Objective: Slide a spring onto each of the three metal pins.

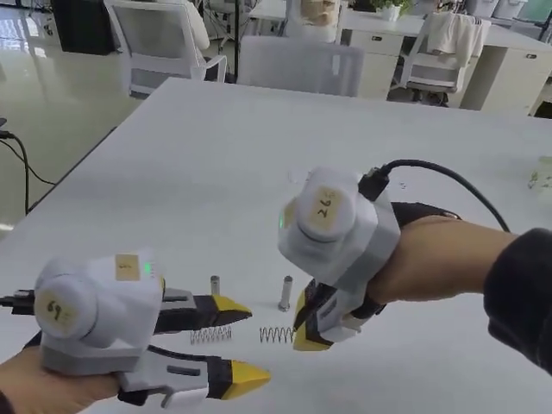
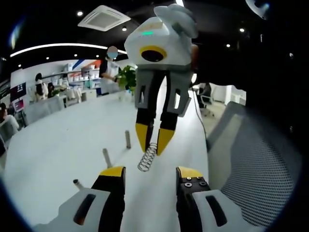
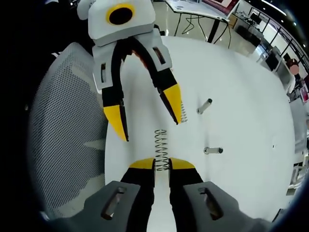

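My right gripper (image 1: pixel 304 335) (image 3: pixel 161 165) points down at the white table (image 1: pixel 259 155) and is shut on one end of a spring (image 1: pixel 276 334) (image 3: pixel 161 145), which sticks out flat towards the left gripper. Facing it, my left gripper (image 1: pixel 241 340) (image 2: pixel 150 173) stands open with nothing between its jaws. A second spring (image 1: pixel 211 334) lies on the table between the left gripper's yellow fingertips (image 1: pixel 231 304). Two short metal pins (image 1: pixel 215 285) (image 1: pixel 285 293) stand just beyond the grippers. In the left gripper view three pins (image 2: pixel 128 139) (image 2: pixel 107 157) (image 2: pixel 77 183) stand in a row, left of the held spring (image 2: pixel 147 157).
Wide bare tabletop stretches beyond the pins. A black cable (image 1: pixel 448 177) runs from the right gripper across the table's right side. Mesh chairs (image 1: pixel 302 65) and desks stand past the far edge, and the near table edge lies close under my hands.
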The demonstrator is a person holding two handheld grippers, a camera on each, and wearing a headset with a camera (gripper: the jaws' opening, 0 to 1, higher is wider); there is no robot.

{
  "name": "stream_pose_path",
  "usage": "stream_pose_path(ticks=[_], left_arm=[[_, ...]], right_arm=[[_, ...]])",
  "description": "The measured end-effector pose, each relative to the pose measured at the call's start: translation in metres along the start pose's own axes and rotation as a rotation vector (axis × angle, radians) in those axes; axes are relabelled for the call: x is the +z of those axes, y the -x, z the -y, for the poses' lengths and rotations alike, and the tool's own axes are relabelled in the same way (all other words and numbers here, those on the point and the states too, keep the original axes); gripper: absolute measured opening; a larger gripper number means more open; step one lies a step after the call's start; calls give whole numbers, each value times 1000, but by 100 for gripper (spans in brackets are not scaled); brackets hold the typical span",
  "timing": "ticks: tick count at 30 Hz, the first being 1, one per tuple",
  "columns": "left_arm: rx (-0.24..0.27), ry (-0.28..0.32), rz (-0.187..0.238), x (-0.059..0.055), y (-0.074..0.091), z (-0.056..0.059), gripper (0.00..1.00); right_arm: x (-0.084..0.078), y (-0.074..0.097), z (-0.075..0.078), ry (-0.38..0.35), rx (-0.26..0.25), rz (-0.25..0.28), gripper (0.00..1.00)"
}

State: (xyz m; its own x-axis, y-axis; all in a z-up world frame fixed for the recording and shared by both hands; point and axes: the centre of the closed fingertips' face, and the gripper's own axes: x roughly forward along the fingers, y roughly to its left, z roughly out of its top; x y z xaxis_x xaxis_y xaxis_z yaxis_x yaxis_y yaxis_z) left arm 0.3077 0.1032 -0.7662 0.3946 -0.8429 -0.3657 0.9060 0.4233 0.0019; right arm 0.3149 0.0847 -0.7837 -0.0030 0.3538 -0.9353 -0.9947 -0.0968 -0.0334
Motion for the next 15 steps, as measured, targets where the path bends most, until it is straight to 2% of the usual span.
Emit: stream_pose_path(ticks=[6,15], left_arm=[[-15,-7,3,2,-2,4,32],[-44,-28,-3,0,-6,11,19]], right_arm=[[2,1,-5,31,11,-2,8],[-1,0,-11,56,32,-21,8]])
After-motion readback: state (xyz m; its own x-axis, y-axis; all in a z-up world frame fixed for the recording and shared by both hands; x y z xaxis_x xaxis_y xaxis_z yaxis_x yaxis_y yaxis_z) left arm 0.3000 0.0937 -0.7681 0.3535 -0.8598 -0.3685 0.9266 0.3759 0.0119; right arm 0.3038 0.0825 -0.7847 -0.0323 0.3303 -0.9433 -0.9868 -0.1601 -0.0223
